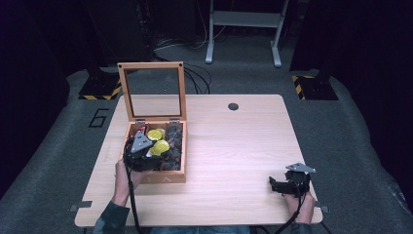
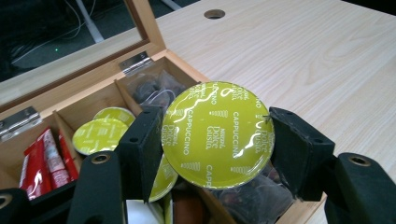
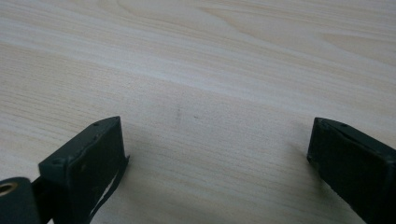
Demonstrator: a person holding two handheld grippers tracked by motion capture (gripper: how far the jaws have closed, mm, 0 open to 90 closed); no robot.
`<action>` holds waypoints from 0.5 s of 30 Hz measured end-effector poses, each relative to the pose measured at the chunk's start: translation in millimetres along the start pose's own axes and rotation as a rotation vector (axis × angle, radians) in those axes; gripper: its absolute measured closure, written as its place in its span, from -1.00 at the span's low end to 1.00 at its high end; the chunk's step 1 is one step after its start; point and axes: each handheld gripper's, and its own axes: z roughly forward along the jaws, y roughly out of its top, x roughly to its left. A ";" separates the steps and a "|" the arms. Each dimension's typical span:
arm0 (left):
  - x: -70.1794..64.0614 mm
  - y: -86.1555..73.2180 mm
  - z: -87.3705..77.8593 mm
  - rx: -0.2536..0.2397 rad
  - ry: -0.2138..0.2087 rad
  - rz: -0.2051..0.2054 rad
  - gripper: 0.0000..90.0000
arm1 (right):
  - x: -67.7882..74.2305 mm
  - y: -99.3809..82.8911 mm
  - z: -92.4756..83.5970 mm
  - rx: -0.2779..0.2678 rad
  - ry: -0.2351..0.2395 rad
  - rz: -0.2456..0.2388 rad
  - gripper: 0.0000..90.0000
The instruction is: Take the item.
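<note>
I have the left gripper (image 2: pixel 217 140) clamped on a green coffee capsule (image 2: pixel 217 134), held just above the open wooden box (image 1: pixel 157 178), over its near-right compartments. The box sits on a pale wood-grain table (image 1: pixel 234 151), toward its left side, glass lid (image 1: pixel 153 90) standing upright at the back. My right gripper (image 3: pixel 217 158) rests on the bare tabletop well right of the box, jaws wide apart with nothing between them. Beyond the box lie grey carpet (image 1: pixel 341 126), cables and a dark room.
</note>
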 end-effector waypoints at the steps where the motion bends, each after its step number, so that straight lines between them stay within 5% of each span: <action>1: 0.0 0.0 0.0 0.000 0.000 0.000 -0.16 | 0.0 0.0 0.0 0.000 0.000 0.000 -0.93; 15: -17.6 10.7 16.3 -0.013 -0.046 0.026 -0.16 | -0.1 0.0 -0.1 0.000 -0.001 0.001 -0.92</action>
